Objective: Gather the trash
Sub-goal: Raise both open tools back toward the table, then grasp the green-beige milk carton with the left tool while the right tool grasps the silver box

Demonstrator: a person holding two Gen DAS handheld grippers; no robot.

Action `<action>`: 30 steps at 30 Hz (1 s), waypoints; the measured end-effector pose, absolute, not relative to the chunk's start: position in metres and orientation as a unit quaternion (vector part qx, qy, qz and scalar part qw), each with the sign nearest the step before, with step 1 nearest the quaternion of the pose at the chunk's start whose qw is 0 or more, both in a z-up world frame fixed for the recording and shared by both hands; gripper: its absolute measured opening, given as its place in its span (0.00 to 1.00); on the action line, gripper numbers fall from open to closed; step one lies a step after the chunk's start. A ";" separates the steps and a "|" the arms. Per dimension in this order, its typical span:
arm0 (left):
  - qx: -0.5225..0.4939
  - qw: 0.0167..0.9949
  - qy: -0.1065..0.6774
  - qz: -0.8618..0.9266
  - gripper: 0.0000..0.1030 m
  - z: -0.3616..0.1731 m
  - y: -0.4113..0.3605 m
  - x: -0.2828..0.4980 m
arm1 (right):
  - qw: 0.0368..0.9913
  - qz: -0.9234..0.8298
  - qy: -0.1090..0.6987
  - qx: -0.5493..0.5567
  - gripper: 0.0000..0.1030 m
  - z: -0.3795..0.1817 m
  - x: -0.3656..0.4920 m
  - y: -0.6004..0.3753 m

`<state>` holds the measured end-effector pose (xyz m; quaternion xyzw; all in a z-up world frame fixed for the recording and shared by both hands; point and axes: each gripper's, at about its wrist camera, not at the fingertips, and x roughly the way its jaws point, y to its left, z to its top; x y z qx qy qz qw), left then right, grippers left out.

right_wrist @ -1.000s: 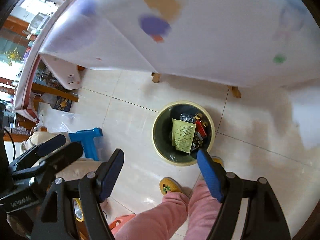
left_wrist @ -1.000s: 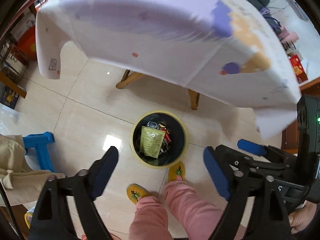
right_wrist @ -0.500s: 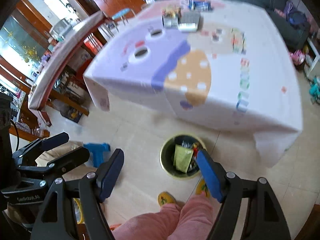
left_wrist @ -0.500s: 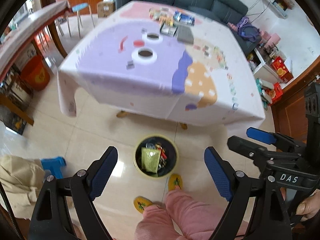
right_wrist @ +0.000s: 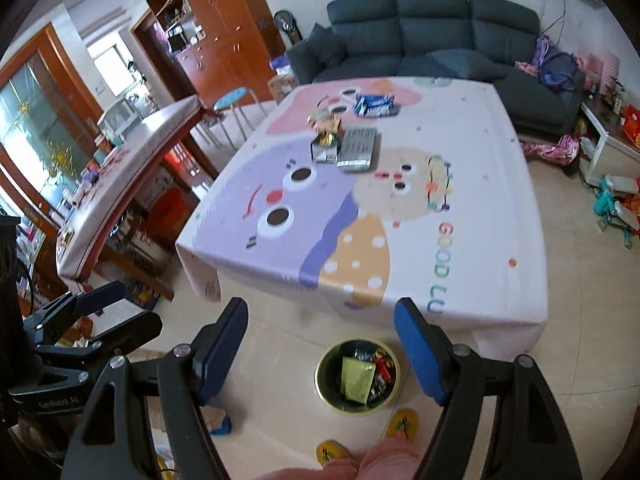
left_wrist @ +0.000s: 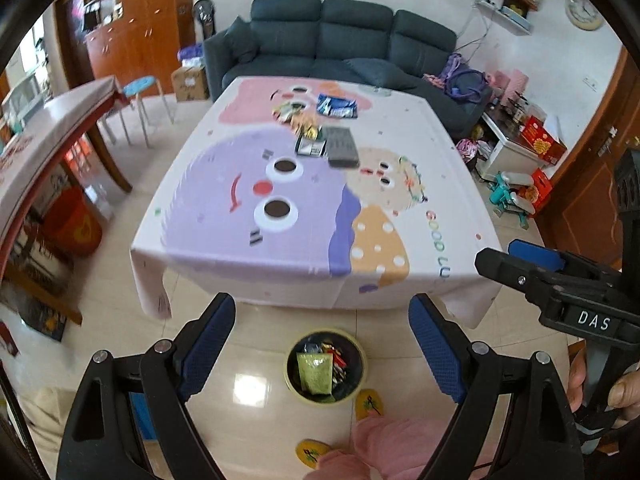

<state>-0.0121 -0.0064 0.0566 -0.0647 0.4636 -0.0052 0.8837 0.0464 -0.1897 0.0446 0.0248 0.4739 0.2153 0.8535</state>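
A round yellow-rimmed bin [left_wrist: 325, 365] [right_wrist: 357, 376] stands on the floor in front of the table, holding a green packet and several wrappers. Wrappers and packets [left_wrist: 320, 128] [right_wrist: 346, 136] lie in a cluster at the far middle of the cartoon tablecloth [left_wrist: 304, 208] [right_wrist: 360, 208]. My left gripper [left_wrist: 322, 344] hangs high above the bin, open and empty. My right gripper [right_wrist: 322, 344] is likewise open and empty, above the floor just left of the bin. Each gripper shows at the edge of the other's view.
A dark sofa [left_wrist: 340, 44] stands behind the table. A second covered table [right_wrist: 120, 176] and a blue stool [right_wrist: 236, 100] are at the left. A red bucket [left_wrist: 74, 224] sits on the floor left. The person's pink trouser legs [left_wrist: 384, 444] and yellow slippers are below.
Both grippers rose high and tilted up: the view went from the bin under the table's edge to the whole tabletop. Jaws stayed open and empty.
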 end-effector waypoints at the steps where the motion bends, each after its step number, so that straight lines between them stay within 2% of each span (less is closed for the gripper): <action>1: -0.063 0.885 0.462 -0.008 0.85 0.060 -0.006 -0.008 | 0.856 0.213 0.471 0.026 0.74 0.047 0.048 -0.189; 10: -0.043 0.890 0.453 -0.027 0.85 0.077 -0.008 0.040 | 0.862 0.197 0.467 0.026 0.74 0.050 0.073 -0.182; 17: -0.034 0.890 0.455 -0.013 0.85 0.072 -0.010 0.102 | 0.863 0.204 0.462 0.017 0.74 0.049 0.135 -0.180; 23: -0.054 0.876 0.480 0.007 0.85 0.053 -0.010 0.193 | 0.850 0.219 0.478 0.024 0.74 0.035 0.216 -0.186; 30: -0.084 0.850 0.519 0.042 0.85 -0.003 -0.006 0.318 | 0.826 0.237 0.511 0.020 0.74 -0.001 0.308 -0.189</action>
